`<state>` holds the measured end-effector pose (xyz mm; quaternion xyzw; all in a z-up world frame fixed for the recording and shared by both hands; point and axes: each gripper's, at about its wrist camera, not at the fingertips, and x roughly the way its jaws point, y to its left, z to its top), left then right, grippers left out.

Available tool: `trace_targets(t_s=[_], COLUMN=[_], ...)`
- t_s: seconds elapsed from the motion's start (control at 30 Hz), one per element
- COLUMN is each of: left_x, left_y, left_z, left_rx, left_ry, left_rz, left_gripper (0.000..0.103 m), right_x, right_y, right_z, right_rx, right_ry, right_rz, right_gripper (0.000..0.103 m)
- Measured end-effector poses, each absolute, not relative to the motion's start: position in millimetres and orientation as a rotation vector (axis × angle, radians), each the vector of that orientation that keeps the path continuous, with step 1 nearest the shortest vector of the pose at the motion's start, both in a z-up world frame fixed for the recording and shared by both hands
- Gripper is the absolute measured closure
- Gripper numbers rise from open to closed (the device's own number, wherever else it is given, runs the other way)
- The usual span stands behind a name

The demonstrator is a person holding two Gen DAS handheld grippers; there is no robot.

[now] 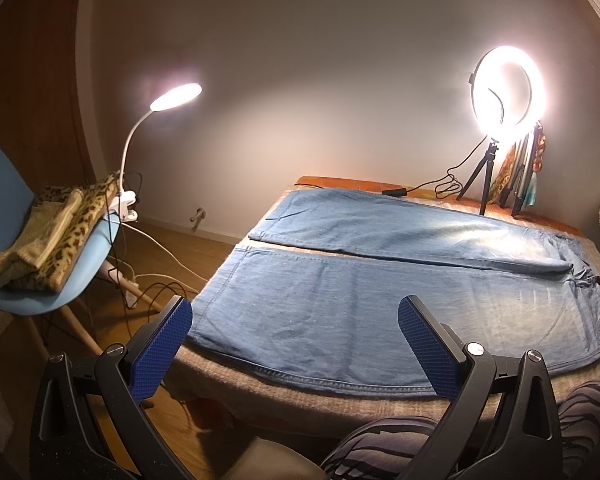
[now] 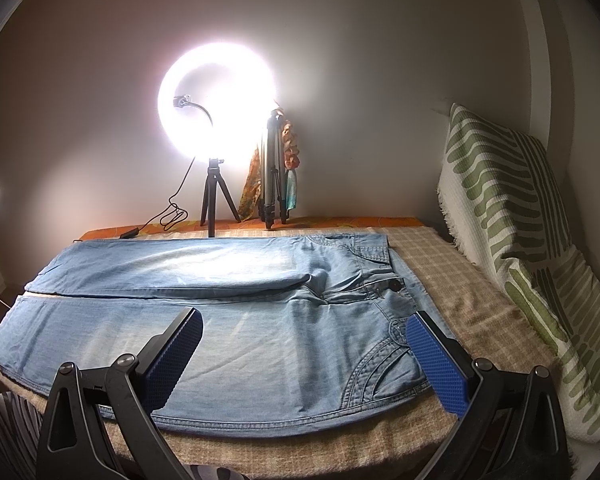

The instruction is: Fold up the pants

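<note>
Plain pale wall behind a bed (image 2: pixel 452 280) covered with a beige checked woven blanket, lit by a glowing white ring light on a black tripod (image 2: pixel 218 100) at the far edge. Spread flat on the blanket lie the light blue denim pants (image 2: pixel 260 332), legs side by side with a narrow gap between them. Their long axis runs across both views: waistband, button and curved stitched pocket to the right, hems to the left.

The left tool (image 1: pixel 296 344) hovers over the near leg toward its hem end, blue textured pads spread wide and holding nothing. The right tool (image 2: pixel 304 356), equally wide and empty, hovers over the near hip by the pocket. Each tool thus stands nearer one end of the same near edge, which lies just ahead of and below the fingers. A fold of the near leg over the far one would probably start from that edge.

The denim looks soft and thin, with a stitched border seam and faint creases. A white cushion with green leaf pattern (image 2: pixel 512 216) leans at the right. A pale blue moulded chair carrying folded leopard-print cloth (image 1: pixel 40 240) stands beside the bed at the left, with a white clip-on gooseneck lamp (image 1: pixel 156 120).
</note>
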<state>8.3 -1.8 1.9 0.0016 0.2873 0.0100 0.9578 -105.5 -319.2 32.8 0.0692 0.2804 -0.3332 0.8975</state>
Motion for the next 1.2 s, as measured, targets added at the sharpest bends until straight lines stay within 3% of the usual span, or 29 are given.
trace_targets(t_s=[0.43,0.8,1.2], left_x=[60,150,263], left_y=[16,15,-17], left_z=[8,17,-7], left_rx=[0.042,0.062,0.062], left_ry=[0.580,0.605,0.695], left_rz=[-0.030,-0.095,-0.109], left_gripper=[0.001,0.001,0.001], right_x=[-59,60,191], right_y=[-350,-381,-428], right_z=[58,84,19], right_rx=[0.181,0.056,0.097], right_ry=[0.547,0.617,0.727], right_rz=[-0.490,-0.354,-0.096], right_gripper=[0.000,0.000,0.004])
